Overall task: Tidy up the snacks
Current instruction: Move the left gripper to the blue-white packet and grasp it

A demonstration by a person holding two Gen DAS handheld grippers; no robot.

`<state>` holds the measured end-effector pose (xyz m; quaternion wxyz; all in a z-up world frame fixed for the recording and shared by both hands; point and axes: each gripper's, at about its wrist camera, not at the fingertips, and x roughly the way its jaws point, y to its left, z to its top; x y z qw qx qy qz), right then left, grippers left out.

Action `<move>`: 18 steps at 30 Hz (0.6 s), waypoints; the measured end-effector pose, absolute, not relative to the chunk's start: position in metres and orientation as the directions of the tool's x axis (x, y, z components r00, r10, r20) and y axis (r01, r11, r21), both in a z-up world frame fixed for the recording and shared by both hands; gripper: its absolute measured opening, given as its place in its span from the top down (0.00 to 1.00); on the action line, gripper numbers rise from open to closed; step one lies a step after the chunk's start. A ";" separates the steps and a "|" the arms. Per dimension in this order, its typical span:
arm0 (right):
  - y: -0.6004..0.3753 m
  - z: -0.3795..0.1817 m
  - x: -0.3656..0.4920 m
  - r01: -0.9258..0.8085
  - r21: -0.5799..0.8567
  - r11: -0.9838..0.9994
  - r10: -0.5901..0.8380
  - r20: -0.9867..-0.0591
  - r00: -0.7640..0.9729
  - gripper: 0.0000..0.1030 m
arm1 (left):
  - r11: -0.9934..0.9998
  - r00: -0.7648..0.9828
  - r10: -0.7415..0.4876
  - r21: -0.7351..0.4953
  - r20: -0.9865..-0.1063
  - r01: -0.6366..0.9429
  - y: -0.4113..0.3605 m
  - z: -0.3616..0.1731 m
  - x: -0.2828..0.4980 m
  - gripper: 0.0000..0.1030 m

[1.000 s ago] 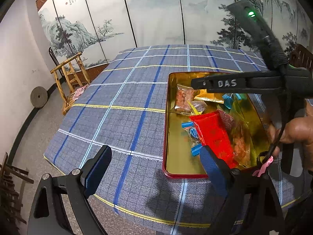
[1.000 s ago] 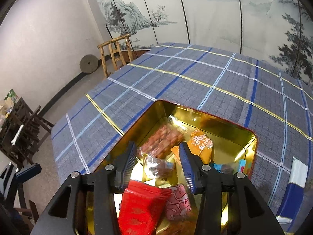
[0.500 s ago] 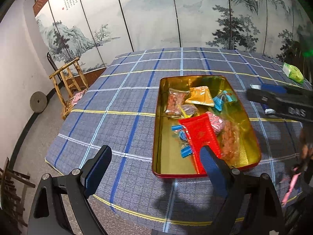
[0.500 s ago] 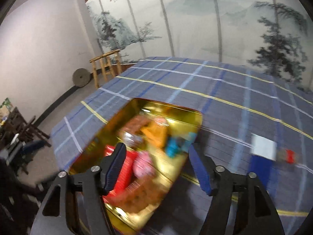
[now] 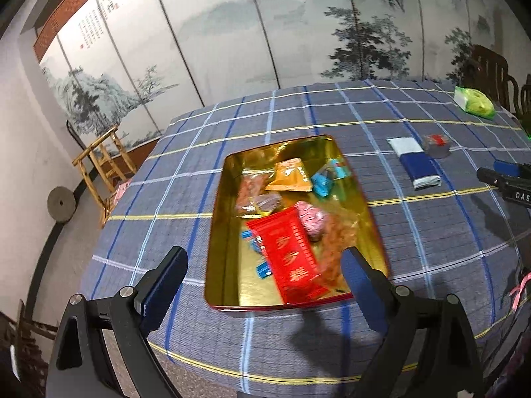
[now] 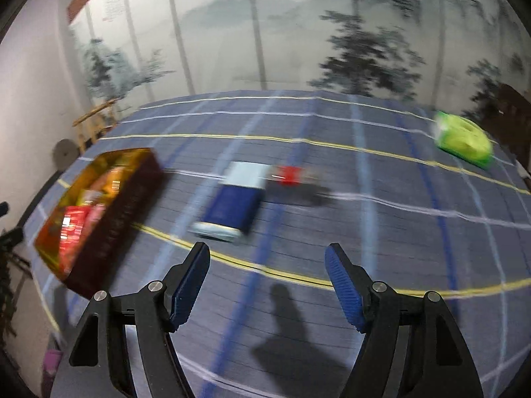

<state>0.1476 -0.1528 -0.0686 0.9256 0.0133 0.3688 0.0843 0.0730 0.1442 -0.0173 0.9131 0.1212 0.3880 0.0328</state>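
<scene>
Your left gripper point(image 5: 264, 277) is wide apart and holds nothing. Just ahead of it, between the two fingers, sits the gold tin point(image 5: 219, 232) on the checked tablecloth point(image 5: 166, 199). Many snacks are in the tin. A red packet point(image 5: 292, 258) lies closest to you, near your right-side finger. Past it are a pink sweet point(image 5: 310, 219), an orange packet point(image 5: 292, 175) and small blue candies point(image 5: 322, 184). Far off to the right of this gripper, out on the cloth, lie a blue and white packet point(image 5: 416, 162) and a small red snack point(image 5: 436, 141). A green bag point(image 5: 474, 99) rests well beyond them, near the far edge. The tip of your other tool point(image 5: 507, 182) shows at the right side.

Your right gripper point(image 6: 267, 287) is also wide apart and empty. This view is blurry, so small things are hard to tell. The blue and white packet point(image 6: 237, 199) lies ahead of it, a bit to the left. The small red snack point(image 6: 288, 175) is just past that packet. The tin point(image 6: 109, 225) is off to the left, and the green bag point(image 6: 464, 139) is far ahead on the right.

It looks like you are in the step of fetching the loose snacks. For the next move, bring your right gripper down over the blue and white packet, line the fingers up on its two long sides, and close gently. Then you can carry it to the tin.
</scene>
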 end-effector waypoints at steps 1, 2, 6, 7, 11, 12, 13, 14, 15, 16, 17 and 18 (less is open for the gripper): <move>-0.160 -0.070 0.147 -0.132 0.086 0.987 0.155 -0.682 0.715 0.30 | 0.966 0.698 0.152 0.254 -0.699 0.044 0.138 -0.017 0.074 0.11; -0.169 -0.071 0.147 -0.114 0.090 0.989 0.145 -0.684 0.715 0.29 | 0.965 0.699 0.152 0.259 -0.699 0.049 0.134 -0.016 0.074 0.11; -0.205 -0.080 0.152 -0.026 0.097 0.995 0.086 -0.696 0.713 0.28 | 0.957 0.701 0.149 0.281 -0.697 0.076 0.116 -0.016 0.077 0.10; -0.210 -0.081 0.151 -0.015 0.100 0.995 0.080 -0.696 0.714 0.27 | 0.954 0.701 0.147 0.286 -0.698 0.084 0.111 -0.015 0.078 0.10; -0.236 -0.087 0.155 0.056 0.090 0.994 0.025 -0.708 0.706 0.24 | 0.951 0.692 0.128 0.286 -0.710 0.117 0.093 -0.016 0.085 0.08; -0.243 -0.089 0.155 0.069 0.094 0.993 0.019 -0.711 0.703 0.24 | 0.952 0.686 0.116 0.278 -0.718 0.130 0.087 -0.017 0.088 0.08; -0.248 -0.090 0.156 0.080 0.093 0.992 0.010 -0.715 0.700 0.23 | 0.952 0.683 0.110 0.274 -0.722 0.136 0.083 -0.017 0.090 0.08; -0.253 -0.092 0.157 0.093 0.087 0.992 -0.002 -0.719 0.695 0.23 | 0.953 0.677 0.095 0.264 -0.730 0.151 0.077 -0.018 0.094 0.08; -0.258 -0.094 0.157 0.102 0.083 0.991 -0.011 -0.722 0.692 0.23 | 0.953 0.672 0.084 0.256 -0.736 0.161 0.073 -0.019 0.096 0.08; -0.261 -0.095 0.157 0.106 0.084 0.991 -0.013 -0.723 0.691 0.22 | 0.954 0.663 0.066 0.243 -0.746 0.179 0.067 -0.019 0.099 0.08; -0.265 -0.097 0.157 0.113 0.082 0.990 -0.019 -0.724 0.689 0.22 | 0.954 0.654 0.044 0.227 -0.755 0.197 0.061 -0.020 0.103 0.08; -0.268 -0.098 0.157 0.119 0.076 0.990 -0.027 -0.724 0.689 0.22 | 0.954 0.648 0.028 0.214 -0.761 0.210 0.057 -0.021 0.104 0.08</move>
